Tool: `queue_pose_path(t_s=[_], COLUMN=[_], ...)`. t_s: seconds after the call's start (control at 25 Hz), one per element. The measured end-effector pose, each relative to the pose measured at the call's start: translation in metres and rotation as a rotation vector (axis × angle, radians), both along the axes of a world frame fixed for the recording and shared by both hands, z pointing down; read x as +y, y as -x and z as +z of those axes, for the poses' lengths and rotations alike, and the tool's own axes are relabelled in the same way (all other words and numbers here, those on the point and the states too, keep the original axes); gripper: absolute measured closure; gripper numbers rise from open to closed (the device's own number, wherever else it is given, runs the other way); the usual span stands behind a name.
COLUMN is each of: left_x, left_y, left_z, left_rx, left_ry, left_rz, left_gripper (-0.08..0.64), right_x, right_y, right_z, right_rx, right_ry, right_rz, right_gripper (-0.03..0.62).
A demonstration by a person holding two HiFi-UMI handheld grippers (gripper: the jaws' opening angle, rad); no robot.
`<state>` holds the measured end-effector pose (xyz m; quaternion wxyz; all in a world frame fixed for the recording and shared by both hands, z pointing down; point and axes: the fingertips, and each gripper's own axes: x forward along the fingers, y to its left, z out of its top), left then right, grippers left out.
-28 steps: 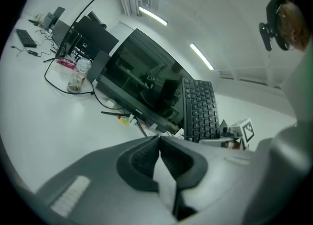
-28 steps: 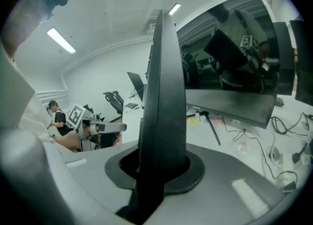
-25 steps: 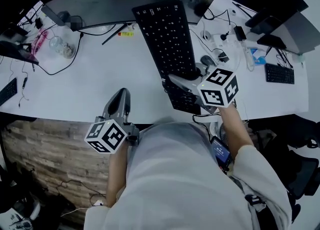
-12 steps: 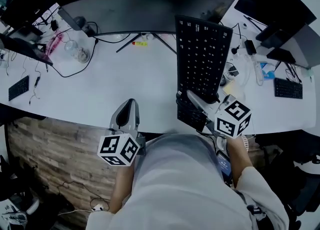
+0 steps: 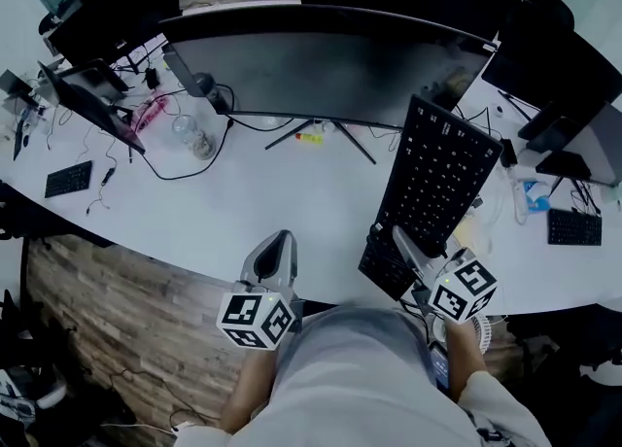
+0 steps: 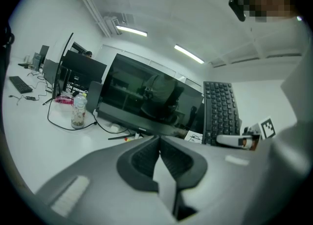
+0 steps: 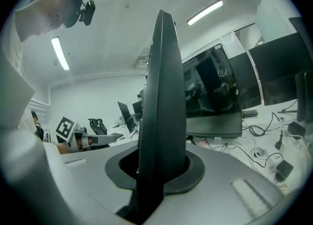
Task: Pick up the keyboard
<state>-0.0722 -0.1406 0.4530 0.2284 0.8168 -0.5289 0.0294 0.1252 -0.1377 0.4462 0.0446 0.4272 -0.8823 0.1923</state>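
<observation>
While the head view shows the curved monitor (image 5: 330,61) beyond the keyboard (image 5: 435,183), keys visible, the right gripper view shows it edge-on, clamped by the right gripper (image 5: 398,236). Alongside, the left gripper (image 6: 159,143) is closed and empty. A second ago the keyboard leaned leftward.

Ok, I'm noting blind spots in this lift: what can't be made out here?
Key legends on the keyboard: too small in the head view; the right gripper view shows only its edge.
Its near end: head view, partly covered by the right hand-held gripper.
Desk items behind the raised keyboard: head view, hidden by it.
</observation>
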Motion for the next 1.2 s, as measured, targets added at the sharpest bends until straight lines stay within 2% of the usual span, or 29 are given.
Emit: queue_pose_path(t_s=[0.12, 0.36, 0.56, 0.92, 1.2], left_x=[-0.003, -0.008, -0.007, -0.012, -0.013], left_y=[0.004, 0.005, 0.006, 0.005, 0.006], left_z=[-0.003, -0.008, -0.008, -0.014, -0.014], left_rx=[0.001, 0.003, 0.005, 0.000, -0.001], left_ry=[-0.007, -0.016, -0.022, -0.025, -0.034], left_rz=[-0.004, -0.002, 0.001, 0.009, 0.016], left_gripper=[0.560, 0.560, 0.560, 0.560, 0.560], right_x=[-0.001, -0.004, -0.005, -0.009, -0.008], right_y=[0.004, 0.005, 0.009, 0.018, 0.026], right_z=[-0.004, -0.011, -0.013, -0.024, -0.024], right_rx=[-0.015, 0.013, -0.007, 0.028, 0.018], right_ry=[-0.016, -0.049, -0.060, -0.099, -0.102], right_rz=[0.009, 0.029, 0.030, 0.010, 0.006], right_gripper=[0.518, 0.518, 0.518, 0.518, 0.520])
